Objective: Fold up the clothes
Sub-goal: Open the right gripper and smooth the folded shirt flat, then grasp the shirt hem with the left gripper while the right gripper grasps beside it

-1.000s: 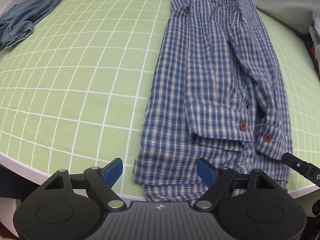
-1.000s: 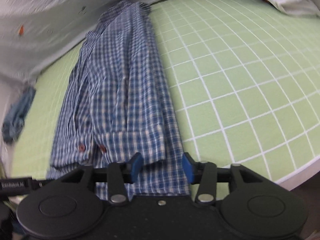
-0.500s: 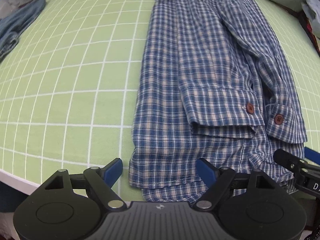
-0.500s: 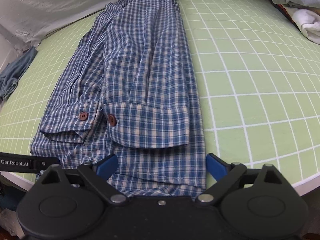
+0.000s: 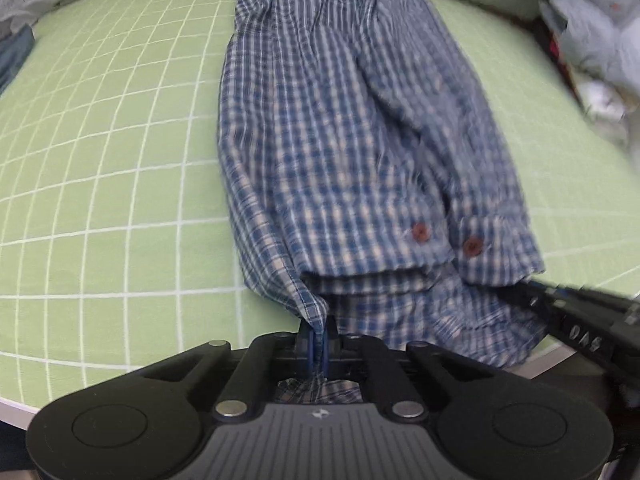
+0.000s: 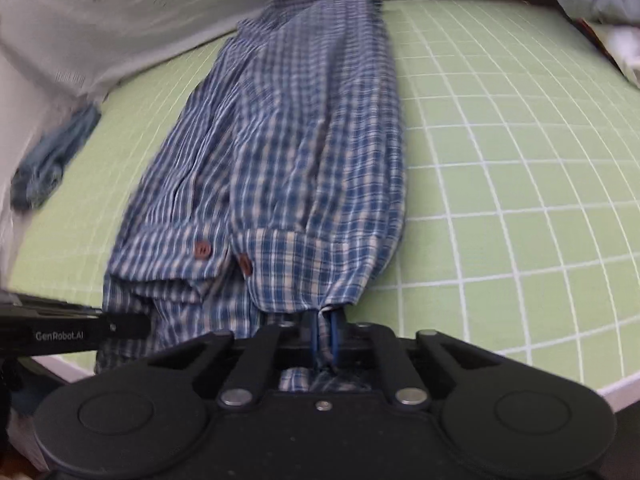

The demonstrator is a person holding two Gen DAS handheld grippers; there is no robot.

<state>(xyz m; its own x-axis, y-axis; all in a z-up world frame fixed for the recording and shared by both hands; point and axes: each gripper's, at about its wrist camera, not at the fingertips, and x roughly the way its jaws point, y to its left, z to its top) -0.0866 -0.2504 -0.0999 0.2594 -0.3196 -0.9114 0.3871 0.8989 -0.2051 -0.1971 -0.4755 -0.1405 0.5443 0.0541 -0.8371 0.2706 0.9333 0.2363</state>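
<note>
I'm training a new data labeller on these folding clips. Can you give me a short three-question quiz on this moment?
1. True or false: both grippers are shut on the plaid shirt.
2. Which end of the shirt do the left gripper and right gripper hold: A collar end, B near hem, C a sleeve?
3. What colour are the cuff buttons?

Key: 1 true. 2 B. 3 reddish-brown.

Right gripper (image 6: 324,334) clamps the shirt (image 6: 304,152) hem at the near edge, cloth lifting slightly. Shirt runs long toward the far side of the green mat (image 6: 500,184). Left gripper (image 6: 80,330) sits near left, denim (image 6: 52,160) far left.
</note>
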